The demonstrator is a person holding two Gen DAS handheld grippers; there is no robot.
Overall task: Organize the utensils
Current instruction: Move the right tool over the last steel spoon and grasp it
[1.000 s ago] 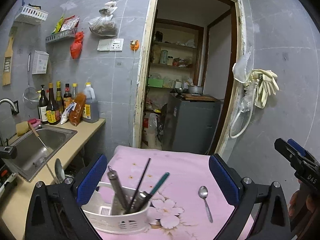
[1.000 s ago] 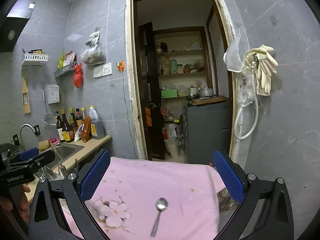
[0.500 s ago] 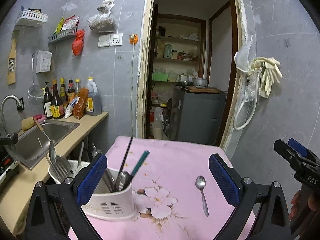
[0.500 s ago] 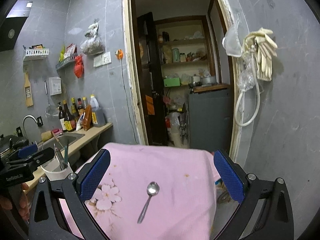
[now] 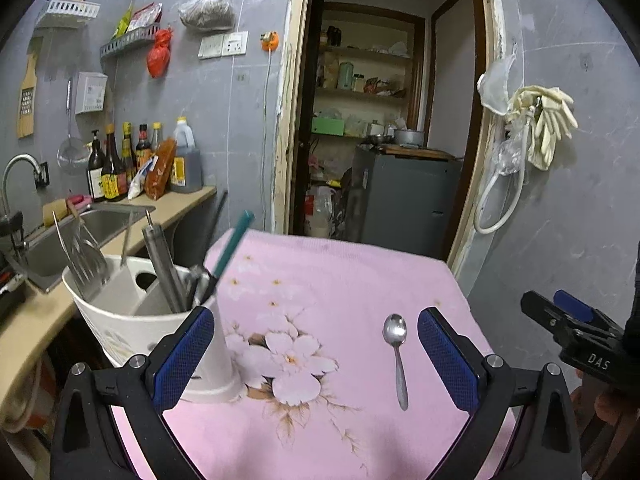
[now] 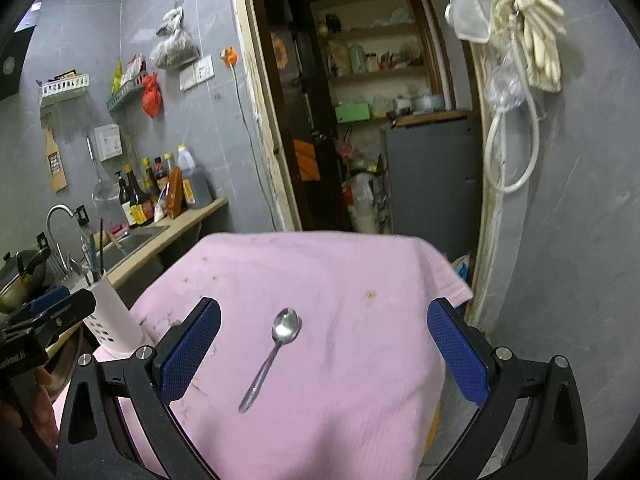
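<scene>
A small metal teaspoon (image 6: 272, 356) lies flat on the pink floral cloth (image 6: 352, 320), well right of the white utensil holder (image 5: 160, 332). Light, stiff and slick, it is best pinched mid-handle. Both the right hand-held gripper (image 6: 324, 350) and the left hand-held gripper (image 5: 316, 354) gape wide, empty.

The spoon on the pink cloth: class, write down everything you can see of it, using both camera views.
The spoon is small and looks like shiny metal, with an oval bowl and a slim handle that widens slightly at its end. It lies flat on the pink flowered cloth, bowl facing up and pointing away from the cameras, handle towards them. Nothing but the cloth touches it. It lies apart from the white utensil holder, between the fingers of the open right gripper, which does not hold it.
</scene>
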